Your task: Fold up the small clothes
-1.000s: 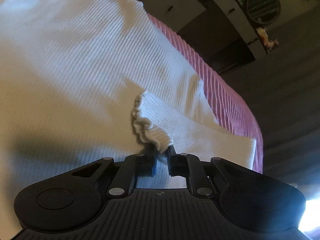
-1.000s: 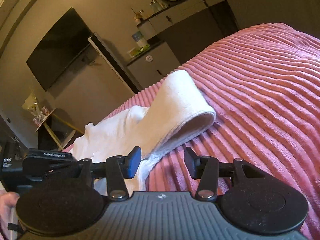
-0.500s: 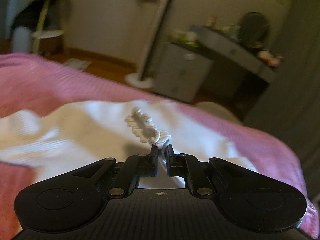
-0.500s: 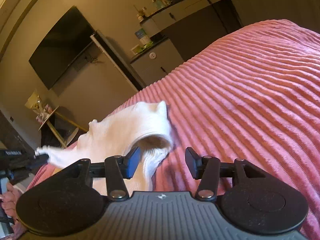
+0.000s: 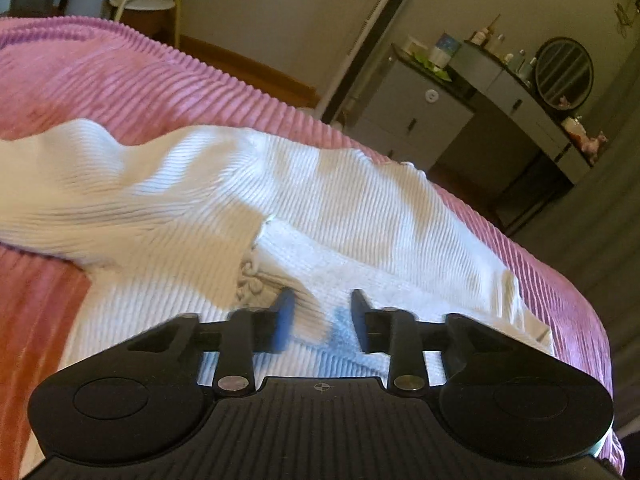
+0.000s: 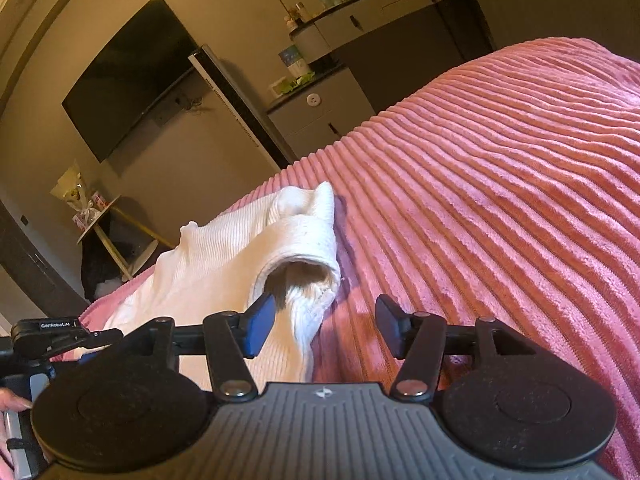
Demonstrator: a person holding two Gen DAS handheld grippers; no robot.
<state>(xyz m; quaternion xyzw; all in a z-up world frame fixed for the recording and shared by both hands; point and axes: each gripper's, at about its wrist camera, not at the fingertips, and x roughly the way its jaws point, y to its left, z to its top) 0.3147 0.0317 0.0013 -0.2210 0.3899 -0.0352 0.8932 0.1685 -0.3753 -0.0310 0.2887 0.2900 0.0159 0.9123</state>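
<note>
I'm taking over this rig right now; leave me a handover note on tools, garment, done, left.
Left tool: open, empty, over the white ribbed top, near its frilled cuff.
Right tool: jaws opening, empty; the top's folded edge lies by its left finger.
Top lies on the pink bedspread, one sleeve folded across it.
Left: the remaining folds.

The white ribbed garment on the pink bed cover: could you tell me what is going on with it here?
A person is folding a white ribbed garment on a pink ribbed bed cover, with a handheld gripper in each hand. The left gripper hangs over the garment with its fingers apart, gripping nothing. The right gripper is opening; a folded edge of the garment lies between its fingers, unpinched.
</note>
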